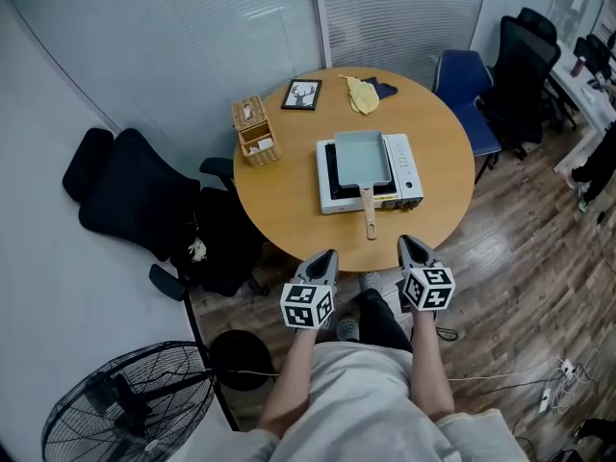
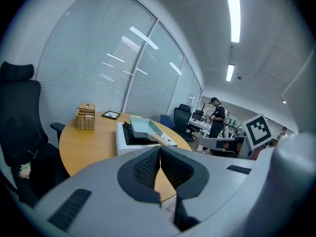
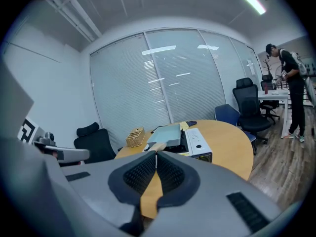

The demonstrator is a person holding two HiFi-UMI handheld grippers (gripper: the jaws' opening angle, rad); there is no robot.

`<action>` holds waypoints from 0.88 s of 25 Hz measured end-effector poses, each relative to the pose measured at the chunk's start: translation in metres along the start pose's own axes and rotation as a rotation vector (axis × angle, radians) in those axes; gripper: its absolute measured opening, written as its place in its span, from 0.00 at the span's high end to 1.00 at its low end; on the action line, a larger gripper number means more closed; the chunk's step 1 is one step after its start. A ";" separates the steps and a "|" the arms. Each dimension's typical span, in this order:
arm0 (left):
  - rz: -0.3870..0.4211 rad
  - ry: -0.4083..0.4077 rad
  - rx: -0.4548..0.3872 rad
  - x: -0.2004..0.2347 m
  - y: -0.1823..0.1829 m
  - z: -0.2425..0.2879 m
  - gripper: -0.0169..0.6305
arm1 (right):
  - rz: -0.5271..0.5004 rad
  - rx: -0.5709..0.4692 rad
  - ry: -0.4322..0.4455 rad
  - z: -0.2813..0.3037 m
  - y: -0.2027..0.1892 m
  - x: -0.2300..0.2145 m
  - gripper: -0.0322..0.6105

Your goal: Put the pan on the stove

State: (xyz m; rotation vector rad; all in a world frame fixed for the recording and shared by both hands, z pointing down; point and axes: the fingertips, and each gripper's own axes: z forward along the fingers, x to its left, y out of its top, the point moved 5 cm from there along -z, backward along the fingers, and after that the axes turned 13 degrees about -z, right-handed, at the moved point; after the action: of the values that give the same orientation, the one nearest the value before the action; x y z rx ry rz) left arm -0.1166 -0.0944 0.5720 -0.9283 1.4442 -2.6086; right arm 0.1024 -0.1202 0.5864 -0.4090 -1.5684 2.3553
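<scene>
A square grey-blue pan (image 1: pixel 363 157) with a wooden handle (image 1: pixel 369 213) rests on the white portable stove (image 1: pixel 403 167) on the round wooden table (image 1: pixel 289 200). The handle sticks out toward me over the stove's front edge. My left gripper (image 1: pixel 327 255) and right gripper (image 1: pixel 410 241) hover side by side just off the table's near edge, both shut with nothing between the jaws. The pan (image 2: pixel 143 127) and stove (image 2: pixel 123 141) appear ahead in the left gripper view. In the right gripper view the pan (image 3: pixel 166 134) sits on the stove (image 3: pixel 196 142) beyond the tips.
A wicker basket (image 1: pixel 255 130), a framed picture (image 1: pixel 301 94) and a yellow cloth (image 1: pixel 362 93) lie on the table's far side. Black office chairs (image 1: pixel 144 205) stand at the left, a blue chair (image 1: pixel 467 89) at the right, a floor fan (image 1: pixel 125 402) near left. A person (image 3: pixel 291 90) stands far right.
</scene>
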 end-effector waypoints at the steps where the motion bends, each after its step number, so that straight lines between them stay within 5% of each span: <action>1: 0.000 0.001 0.000 0.001 0.000 0.000 0.93 | 0.001 0.002 -0.001 0.000 -0.001 0.000 0.91; 22: -0.008 0.039 0.012 0.009 0.006 0.012 0.93 | -0.031 0.018 -0.003 0.013 0.007 -0.005 0.91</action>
State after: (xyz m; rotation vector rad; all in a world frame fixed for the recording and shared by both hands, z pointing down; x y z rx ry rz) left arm -0.1198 -0.1097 0.5761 -0.8888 1.4353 -2.6529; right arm 0.1010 -0.1355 0.5847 -0.3740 -1.5424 2.3463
